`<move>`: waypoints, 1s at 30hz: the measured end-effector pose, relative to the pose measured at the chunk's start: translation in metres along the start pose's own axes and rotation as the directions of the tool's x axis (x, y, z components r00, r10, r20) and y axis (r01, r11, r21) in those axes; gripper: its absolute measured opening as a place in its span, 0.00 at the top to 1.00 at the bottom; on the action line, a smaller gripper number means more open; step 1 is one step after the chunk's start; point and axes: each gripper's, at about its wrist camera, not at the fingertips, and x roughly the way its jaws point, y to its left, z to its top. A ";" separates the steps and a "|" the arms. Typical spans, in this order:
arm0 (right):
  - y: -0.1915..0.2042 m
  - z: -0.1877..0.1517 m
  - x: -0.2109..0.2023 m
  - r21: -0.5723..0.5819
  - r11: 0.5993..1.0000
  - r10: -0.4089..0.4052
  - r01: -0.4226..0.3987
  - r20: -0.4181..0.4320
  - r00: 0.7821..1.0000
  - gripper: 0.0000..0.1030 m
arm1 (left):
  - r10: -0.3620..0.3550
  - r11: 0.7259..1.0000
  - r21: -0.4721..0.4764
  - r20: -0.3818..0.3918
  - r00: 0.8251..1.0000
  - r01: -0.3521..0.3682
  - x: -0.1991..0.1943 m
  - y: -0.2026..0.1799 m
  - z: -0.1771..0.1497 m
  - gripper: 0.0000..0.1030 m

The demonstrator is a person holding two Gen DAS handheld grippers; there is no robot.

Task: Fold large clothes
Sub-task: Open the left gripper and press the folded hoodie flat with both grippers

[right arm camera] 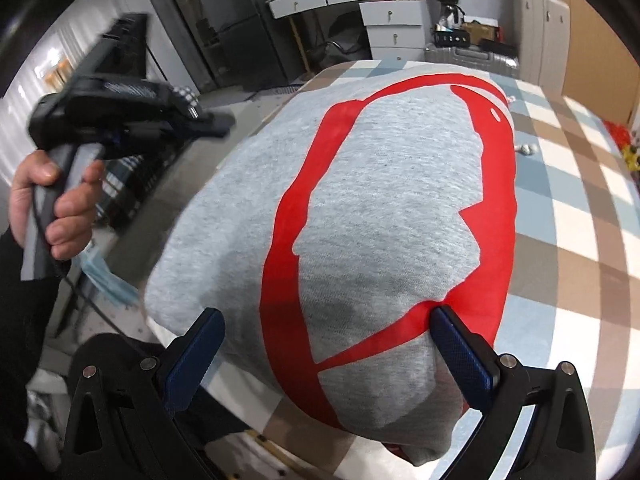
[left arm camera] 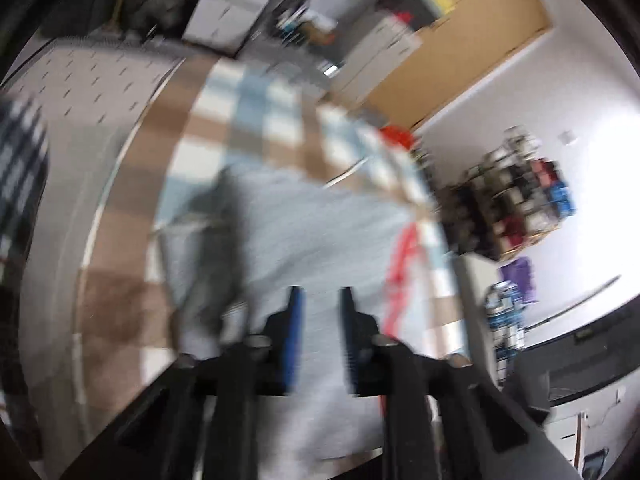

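Left gripper [left arm camera: 322,300]: we see jaws apart, nothing between, view motion-blurred. Right gripper [right arm camera: 328,316]: jaws wide, unclenched, straddling folded grey sweatshirt [right arm camera: 372,208]; contact at right pad unclear. Sweatshirt: red print, near end cut off by frame, lies on checked cloth [right arm camera: 568,216]. Left hand [right arm camera: 56,204] grips handle.

We count one grey sweatshirt [right arm camera: 384,208] on the checked bedcover [right arm camera: 560,240], two grippers, left [right arm camera: 218,122] and right [right arm camera: 324,316], beside it, and one hand [right arm camera: 52,204].
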 end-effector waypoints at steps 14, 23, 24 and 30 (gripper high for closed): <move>-0.085 -0.005 -0.016 0.377 0.777 0.498 -0.504 0.121 0.859 0.00 | -0.031 0.990 -0.140 -0.123 0.992 0.013 0.088 0.043 -0.024 0.38; -0.093 -0.008 -0.014 0.427 0.731 0.522 -0.532 0.152 0.839 0.00 | 0.001 0.999 -0.032 -0.169 0.986 -0.006 0.029 -0.003 -0.051 0.37; -0.091 -0.009 -0.013 0.431 0.727 0.524 -0.535 0.154 0.837 0.00 | 0.002 1.000 -0.026 -0.177 0.984 -0.007 0.029 -0.001 -0.055 0.37; -0.089 -0.010 -0.009 0.436 0.718 0.530 -0.542 0.161 0.833 0.00 | 0.129 0.986 -0.076 -0.213 0.968 -0.148 0.057 0.048 -0.081 0.32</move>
